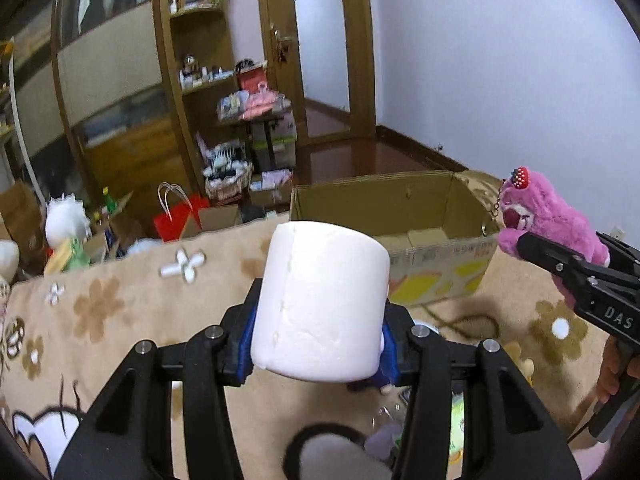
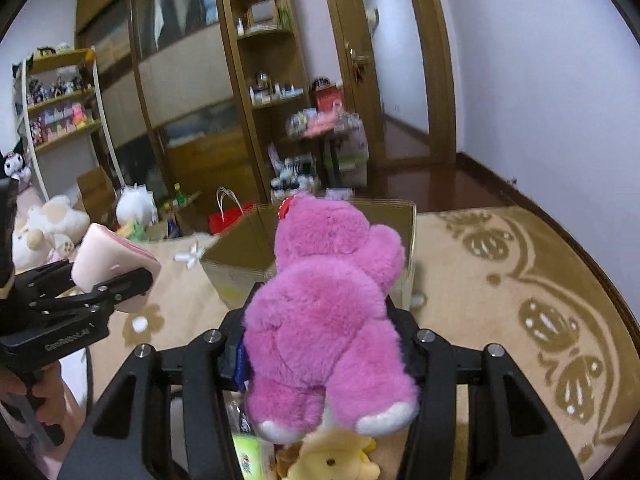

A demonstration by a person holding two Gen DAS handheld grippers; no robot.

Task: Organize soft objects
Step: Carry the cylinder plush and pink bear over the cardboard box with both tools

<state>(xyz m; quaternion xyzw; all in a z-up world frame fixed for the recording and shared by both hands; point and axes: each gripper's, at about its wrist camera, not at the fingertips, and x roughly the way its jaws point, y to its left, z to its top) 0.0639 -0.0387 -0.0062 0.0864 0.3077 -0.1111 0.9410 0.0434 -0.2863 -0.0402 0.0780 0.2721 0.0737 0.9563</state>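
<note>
Left wrist view: left gripper squeezed on a white soft block, held up over the flowered tan rug. Open cardboard box just behind, at the rug's far edge. Right wrist view: right gripper squeezed on a pink teddy bear, fingers part closed around its middle, legs hanging down. Same box beyond the bear. Yellow soft toy low down under the bear.
</note>
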